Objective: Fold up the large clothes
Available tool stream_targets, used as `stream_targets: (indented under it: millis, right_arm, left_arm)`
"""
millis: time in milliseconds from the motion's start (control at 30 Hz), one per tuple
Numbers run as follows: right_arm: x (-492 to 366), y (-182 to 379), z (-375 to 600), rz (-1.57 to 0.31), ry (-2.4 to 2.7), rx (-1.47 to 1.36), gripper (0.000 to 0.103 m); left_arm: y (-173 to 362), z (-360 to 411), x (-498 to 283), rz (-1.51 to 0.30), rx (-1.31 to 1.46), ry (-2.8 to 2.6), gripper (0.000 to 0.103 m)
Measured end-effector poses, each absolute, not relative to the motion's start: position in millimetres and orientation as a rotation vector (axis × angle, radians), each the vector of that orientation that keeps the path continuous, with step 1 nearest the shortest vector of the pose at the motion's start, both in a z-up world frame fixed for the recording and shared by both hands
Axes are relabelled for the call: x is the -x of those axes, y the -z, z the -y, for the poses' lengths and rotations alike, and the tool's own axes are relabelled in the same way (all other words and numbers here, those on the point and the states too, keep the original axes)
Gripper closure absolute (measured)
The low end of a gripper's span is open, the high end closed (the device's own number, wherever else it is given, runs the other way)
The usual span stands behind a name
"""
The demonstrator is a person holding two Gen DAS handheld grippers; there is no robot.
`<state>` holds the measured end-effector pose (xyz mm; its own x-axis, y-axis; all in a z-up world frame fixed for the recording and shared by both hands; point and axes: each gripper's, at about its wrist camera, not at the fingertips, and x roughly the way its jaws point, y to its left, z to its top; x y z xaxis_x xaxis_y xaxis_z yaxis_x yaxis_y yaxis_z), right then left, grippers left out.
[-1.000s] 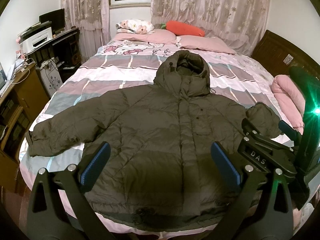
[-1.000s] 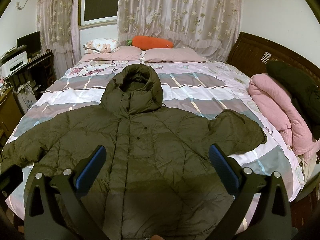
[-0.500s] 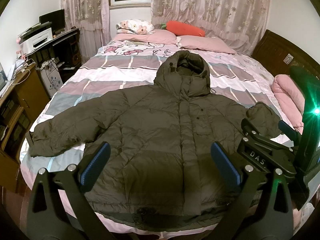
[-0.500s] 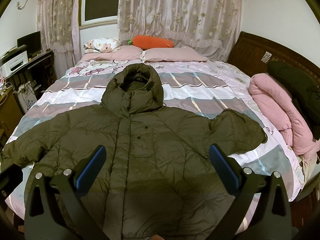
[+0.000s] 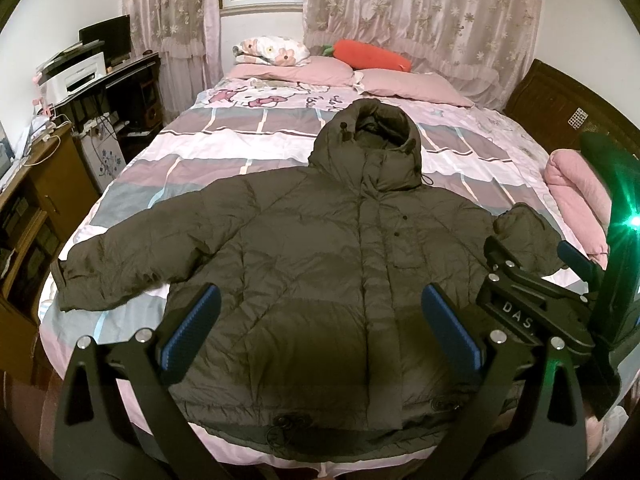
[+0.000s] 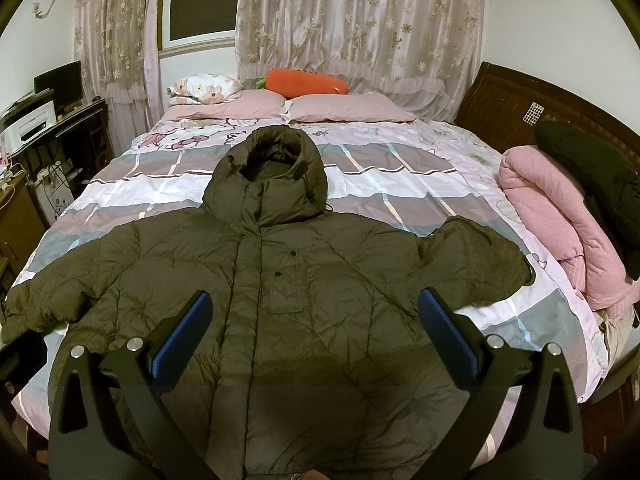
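A large olive-green hooded puffer jacket (image 5: 328,264) lies flat, front up, on the bed, hood toward the pillows and sleeves spread to both sides; it also shows in the right wrist view (image 6: 280,292). Its right sleeve end (image 6: 480,256) is bent back on itself. My left gripper (image 5: 320,328) is open and empty, held above the jacket's lower hem. My right gripper (image 6: 316,328) is open and empty above the lower body of the jacket. The right gripper's body (image 5: 536,304) shows at the right of the left wrist view.
The bed (image 5: 248,152) has a pink-and-grey checked cover, pink pillows (image 6: 344,106) and an orange carrot cushion (image 6: 306,80) at the head. A rolled pink quilt (image 6: 560,216) with a dark garment lies at the right edge. A desk with a printer (image 5: 80,76) stands left.
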<state>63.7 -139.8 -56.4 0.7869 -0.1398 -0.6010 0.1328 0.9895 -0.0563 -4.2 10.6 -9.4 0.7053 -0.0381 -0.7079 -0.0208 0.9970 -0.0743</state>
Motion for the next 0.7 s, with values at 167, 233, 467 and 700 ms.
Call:
stream_targets:
  millis: [167, 233, 467, 700]
  right_arm:
    - [-64.4, 55.8, 140.2, -0.65, 0.146, 0.011, 0.001]
    - [-63.8, 56.5, 139.6, -0.651, 0.147, 0.011, 0.001]
    - [-64.7, 56.3, 139.9, -0.651, 0.146, 0.011, 0.001]
    - [-65.4, 56.8, 139.8, -0.656, 0.14, 0.009, 0.001]
  left_arm:
    - [11.8, -12.4, 5.3, -0.789, 0.081, 0.009, 0.002]
    - [10.1, -10.8, 4.7, -0.79, 0.08, 0.009, 0.002]
    - [12.3, -12.1, 5.5, -0.792, 0.08, 0.008, 0.002]
    - [16.1, -13.7, 8.3, -0.79, 0.079, 0.018, 0.002]
